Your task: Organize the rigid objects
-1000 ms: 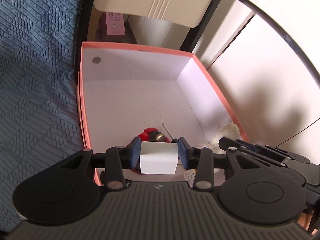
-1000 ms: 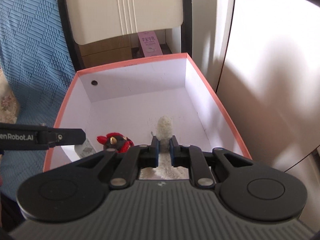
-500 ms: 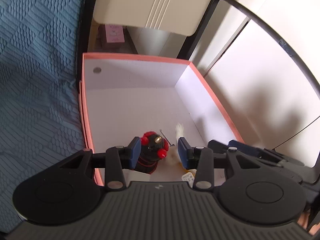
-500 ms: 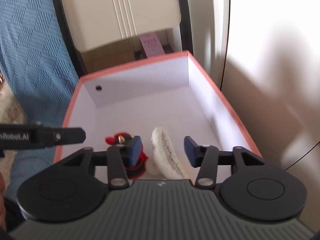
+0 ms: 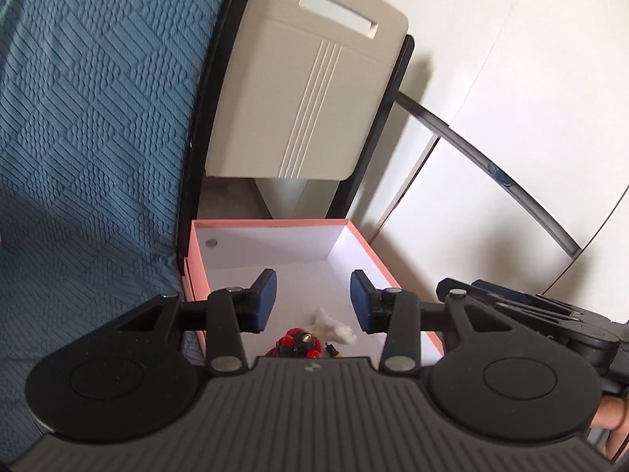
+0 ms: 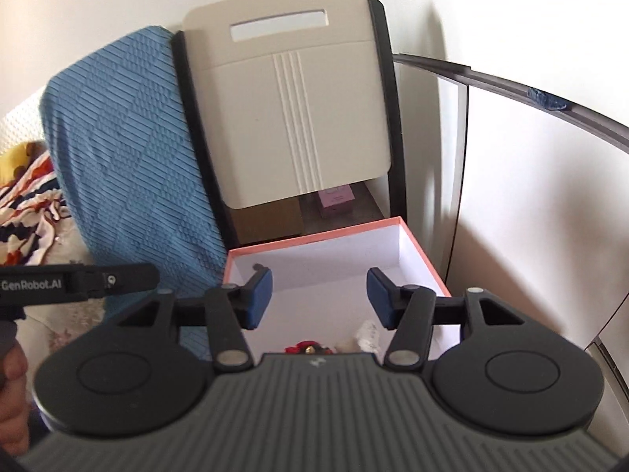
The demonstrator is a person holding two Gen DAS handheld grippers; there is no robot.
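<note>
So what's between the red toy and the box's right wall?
A white fluffy piece lies there, beside the toy; the left wrist view shows it.

The pink-rimmed box (image 5: pixel 271 222) carries a red-and-black toy (image 5: pixel 295 344) and a white, perhaps fluffy, piece (image 5: pixel 330 320) on its white floor.

Left gripper (image 5: pixel 312 299) jaws stand apart, empty; right gripper (image 6: pixel 319 301) jaws are opening, empty.
</note>
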